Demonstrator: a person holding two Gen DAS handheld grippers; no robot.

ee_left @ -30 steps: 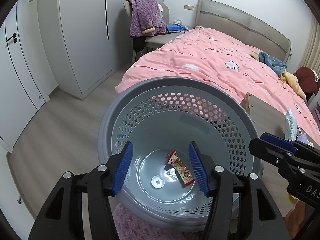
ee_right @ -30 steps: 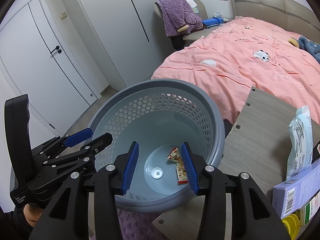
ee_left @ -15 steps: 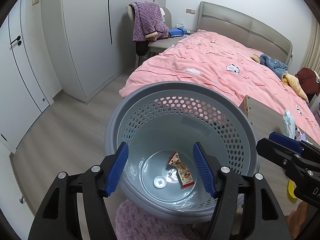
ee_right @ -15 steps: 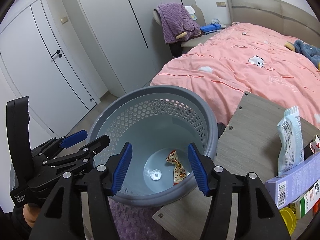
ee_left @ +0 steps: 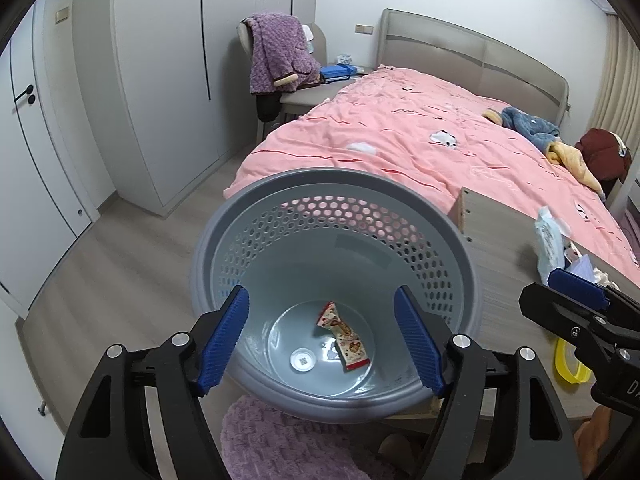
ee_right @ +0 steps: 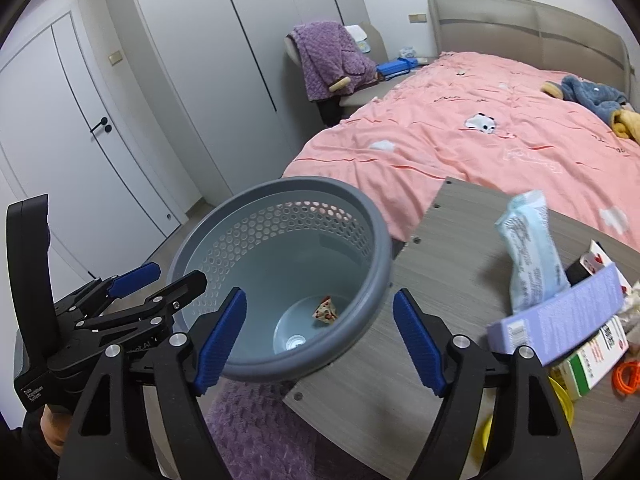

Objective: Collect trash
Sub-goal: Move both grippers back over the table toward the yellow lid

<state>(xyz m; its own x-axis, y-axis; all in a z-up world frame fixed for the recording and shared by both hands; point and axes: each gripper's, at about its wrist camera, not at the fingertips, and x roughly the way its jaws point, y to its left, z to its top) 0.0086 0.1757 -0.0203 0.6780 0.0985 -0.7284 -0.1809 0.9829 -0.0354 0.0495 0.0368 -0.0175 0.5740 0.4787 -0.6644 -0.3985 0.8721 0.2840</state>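
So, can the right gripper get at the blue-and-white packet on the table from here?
Probably yes: the right gripper is open and empty, and the blue-and-white packet lies uncovered on the table, with nothing between them.

Smooth grey perforated plastic basket (ee_left: 460, 240), glossy snack wrapper (ee_left: 344, 334), matt wood-grain table (ee_right: 452, 248), fuzzy purple cloth (ee_left: 280, 440).

I note a bed with pink duvet (ee_left: 420, 148) behind the work area. Purple fleece garment (ee_left: 276, 56) draped over a chair (ee_left: 298, 98) beside the bed. Blue and yellow clothing (ee_right: 592, 98) lies on the duvet. White wardrobe doors (ee_right: 248, 60) line the wall. Purple rug (ee_left: 280, 440) on the floor.
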